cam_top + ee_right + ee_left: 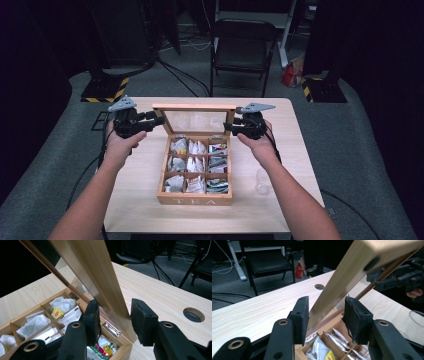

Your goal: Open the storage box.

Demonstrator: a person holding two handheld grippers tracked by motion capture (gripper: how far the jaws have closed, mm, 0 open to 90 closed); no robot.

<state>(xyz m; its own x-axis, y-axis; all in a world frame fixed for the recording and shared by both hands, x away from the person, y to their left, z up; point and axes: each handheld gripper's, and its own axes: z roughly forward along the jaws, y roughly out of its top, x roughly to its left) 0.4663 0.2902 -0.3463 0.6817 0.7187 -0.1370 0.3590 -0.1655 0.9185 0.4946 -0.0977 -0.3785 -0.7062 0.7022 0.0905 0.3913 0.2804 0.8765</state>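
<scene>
A wooden tea box (195, 200) marked TEA stands mid-table, its compartments full of tea bags (196, 165). Its glass-paned lid (194, 106) is raised nearly upright at the back. My left gripper (159, 120) is at the lid's left edge and my right gripper (229, 127) at its right edge. In the left gripper view the lid's wooden frame (342, 282) runs between the pads of my left gripper (325, 307), which is shut on it. In the right gripper view my right gripper (113, 312) clamps the lid frame (95, 272) just above a hinge.
A clear cup (262, 182) stands on the light wooden table (140, 200) right of the box, beside my right forearm. The tabletop has a round cable hole (193, 314). Beyond the table are a black folding chair (242, 45) and a red bag (290, 75).
</scene>
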